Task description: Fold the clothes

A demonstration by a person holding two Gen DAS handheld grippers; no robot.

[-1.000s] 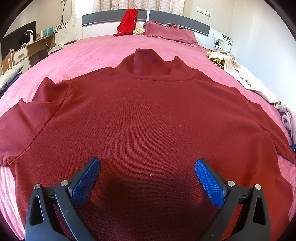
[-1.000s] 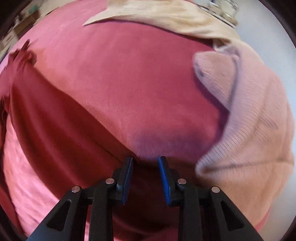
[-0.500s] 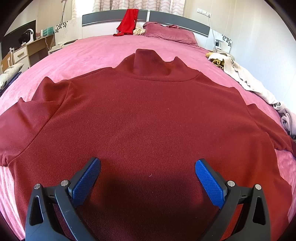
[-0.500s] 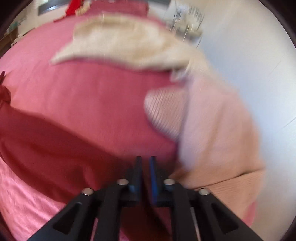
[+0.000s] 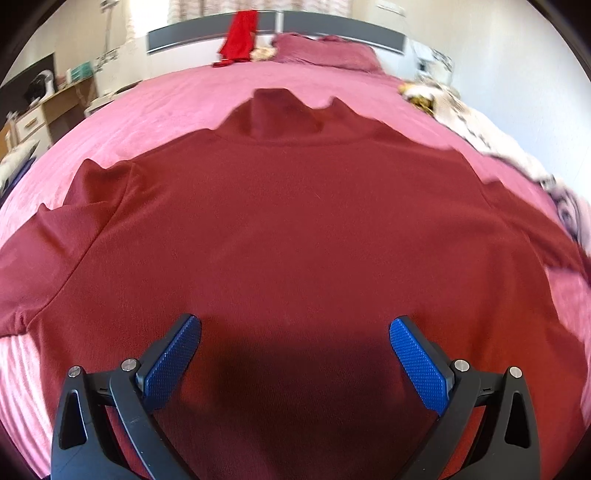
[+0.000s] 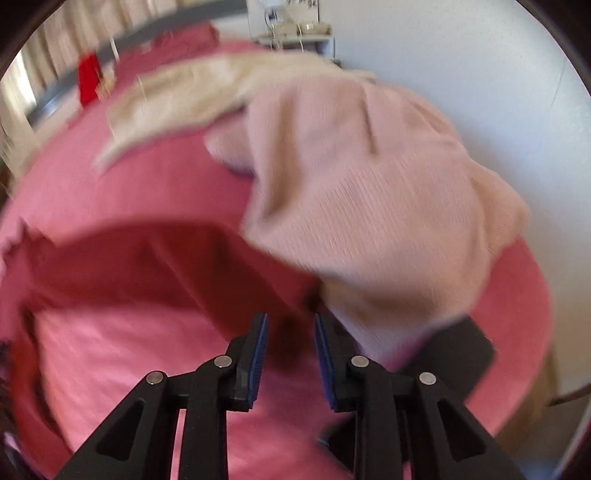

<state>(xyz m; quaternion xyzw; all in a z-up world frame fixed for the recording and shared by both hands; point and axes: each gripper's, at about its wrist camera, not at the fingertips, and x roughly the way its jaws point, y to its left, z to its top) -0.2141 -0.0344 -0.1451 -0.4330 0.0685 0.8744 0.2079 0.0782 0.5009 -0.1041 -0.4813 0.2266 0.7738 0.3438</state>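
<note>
maroon sweater (image 5: 295, 229) spread flat on pink bed (image 5: 177, 99).

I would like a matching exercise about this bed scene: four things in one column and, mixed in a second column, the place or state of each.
Things:
1. dark red sweater
2. bright red garment
3. pale pink knit
4. left hand-held gripper

Places or states:
A. hangs over the headboard
B. open wide above the sweater's lower part
C. spread flat on the pink bedspread, collar toward the headboard
D. heaped near the bed's right edge, beside the white wall

Pairs: 1-C, 2-A, 3-D, 4-B
</note>
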